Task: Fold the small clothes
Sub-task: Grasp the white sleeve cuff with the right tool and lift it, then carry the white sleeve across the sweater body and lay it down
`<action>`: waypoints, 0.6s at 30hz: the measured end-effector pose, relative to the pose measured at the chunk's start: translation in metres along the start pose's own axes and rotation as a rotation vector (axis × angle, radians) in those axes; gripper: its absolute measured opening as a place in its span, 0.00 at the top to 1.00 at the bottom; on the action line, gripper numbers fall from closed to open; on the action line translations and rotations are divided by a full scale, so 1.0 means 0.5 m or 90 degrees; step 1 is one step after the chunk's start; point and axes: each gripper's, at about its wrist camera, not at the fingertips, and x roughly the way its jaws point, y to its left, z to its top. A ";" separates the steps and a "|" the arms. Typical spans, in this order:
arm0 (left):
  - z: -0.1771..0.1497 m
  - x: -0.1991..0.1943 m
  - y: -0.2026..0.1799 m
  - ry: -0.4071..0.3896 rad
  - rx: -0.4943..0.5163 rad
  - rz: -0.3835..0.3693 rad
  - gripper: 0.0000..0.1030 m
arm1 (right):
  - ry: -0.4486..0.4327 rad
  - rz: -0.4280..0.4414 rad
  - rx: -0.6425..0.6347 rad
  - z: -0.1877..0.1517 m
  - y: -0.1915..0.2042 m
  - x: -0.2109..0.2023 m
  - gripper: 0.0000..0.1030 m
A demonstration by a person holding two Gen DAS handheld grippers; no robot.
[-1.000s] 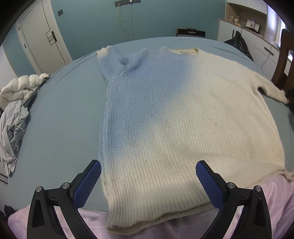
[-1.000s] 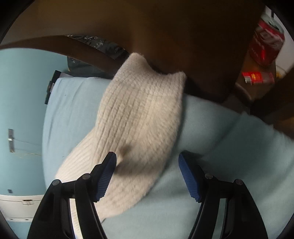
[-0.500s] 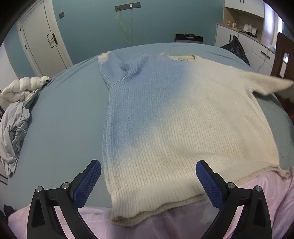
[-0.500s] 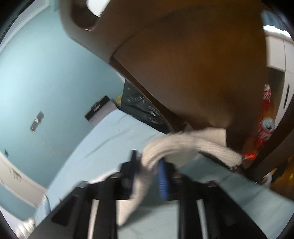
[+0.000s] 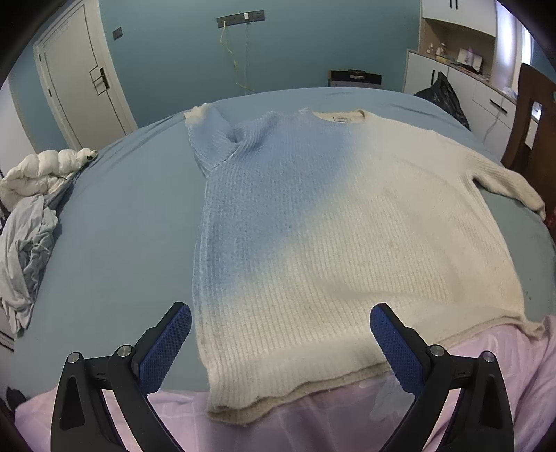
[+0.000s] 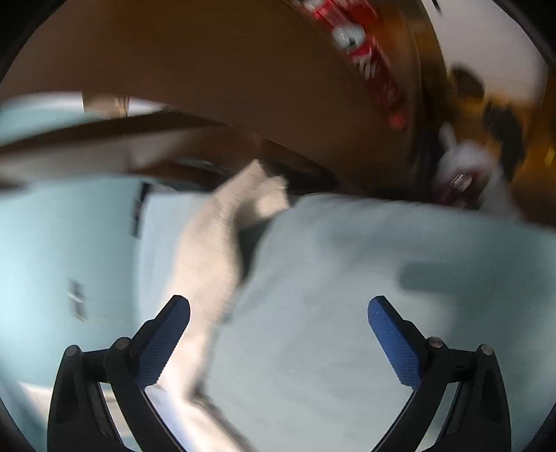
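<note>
A cream and pale-blue knit sweater [image 5: 333, 222] lies flat, front up, on the blue bed [image 5: 114, 243], hem toward me over a pink sheet [image 5: 347, 417]. Its left sleeve [image 5: 208, 139] is folded in over the shoulder. Its right sleeve [image 5: 504, 180] lies stretched out toward the bed's right edge. My left gripper [image 5: 279, 342] is open and empty, hovering over the hem. My right gripper [image 6: 278, 342] is open and empty above the bed, with the cream sleeve [image 6: 215, 257] lying ahead and left of it. The right wrist view is motion-blurred.
A heap of white and grey bedding [image 5: 31, 215] sits at the bed's left edge. A wooden chair [image 5: 531, 114] and white cabinets [image 5: 451, 87] stand at the right. Brown wooden furniture [image 6: 243, 69] with red cans [image 6: 351, 31] is close beyond the sleeve.
My right gripper closed on the right sleeve and lifted it half a second ago; now it has opened and the sleeve lies stretched out on the bed. My left gripper has stayed open.
</note>
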 end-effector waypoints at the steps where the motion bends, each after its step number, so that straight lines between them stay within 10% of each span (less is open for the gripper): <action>1: 0.000 0.003 -0.001 0.003 0.002 0.002 0.00 | 0.001 0.002 0.009 0.029 -0.020 0.019 0.13; 4: 0.003 0.015 -0.005 0.016 0.007 0.015 0.00 | -0.013 0.027 0.062 0.037 -0.008 0.072 0.31; 11: 0.009 0.038 -0.003 0.029 0.012 0.037 0.00 | -0.092 -0.064 -0.013 0.055 0.099 0.164 0.31; 12: 0.008 0.042 -0.003 0.032 0.013 0.037 0.00 | -0.097 -0.080 -0.036 0.053 0.118 0.169 0.36; 14: 0.004 0.050 -0.003 0.038 0.014 0.037 0.00 | -0.103 -0.123 -0.122 0.040 0.180 0.174 0.94; 18: 0.002 0.050 0.012 0.032 0.008 0.032 0.00 | -0.230 -0.161 -0.322 -0.038 0.330 0.106 0.94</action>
